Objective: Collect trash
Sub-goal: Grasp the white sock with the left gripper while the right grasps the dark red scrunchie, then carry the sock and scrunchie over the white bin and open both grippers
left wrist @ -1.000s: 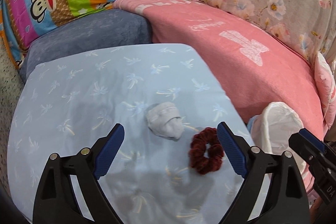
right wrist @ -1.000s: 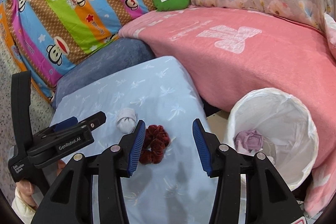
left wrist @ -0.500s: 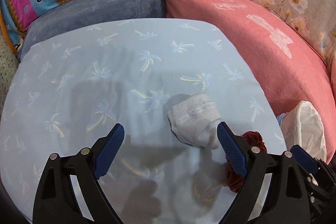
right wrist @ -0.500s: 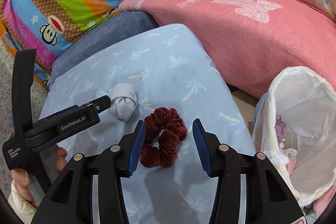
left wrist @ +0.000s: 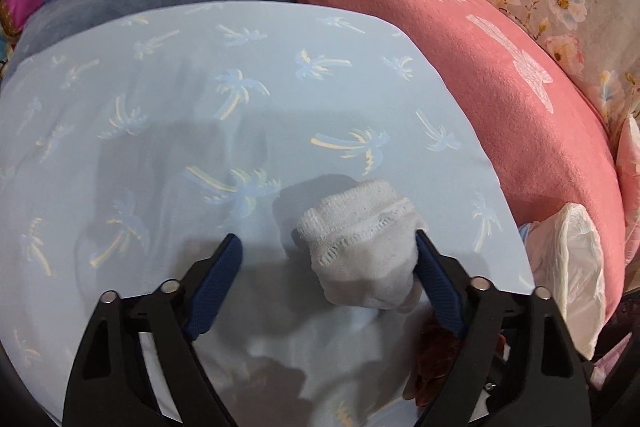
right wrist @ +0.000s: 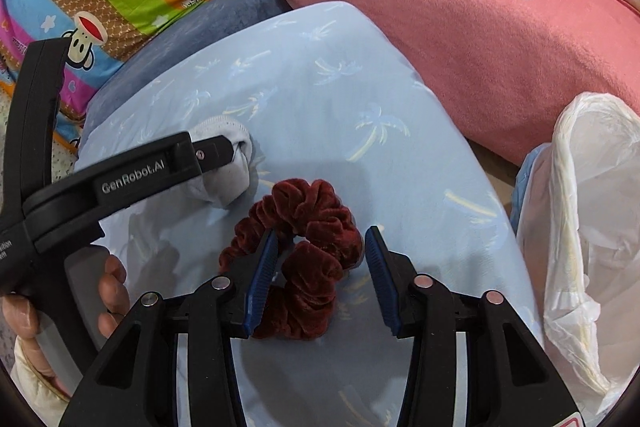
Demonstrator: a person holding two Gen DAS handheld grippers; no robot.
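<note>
My left tongs (left wrist: 326,275) are closing, unclenched, around the soft balled sock (left wrist: 360,251) on the blue cushion (left wrist: 240,107); right tongs (right wrist: 320,275) closing over the light, squashy scrunchie (right wrist: 304,227). Pinch mid-bulk.

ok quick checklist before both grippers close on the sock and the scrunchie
1. Sock between the fingers of the closing left gripper: ok, though it sits against the right-side finger.
2. Both left pads pressing the sock: not ok, gap on the left-side pad.
3. Scrunchie inside the closing right gripper: ok, one loop only.
4. Right pads pressing it: not ok yet.
5. Bin bag open: ok.
6. Grippers clear of each other: cannot tell.
</note>
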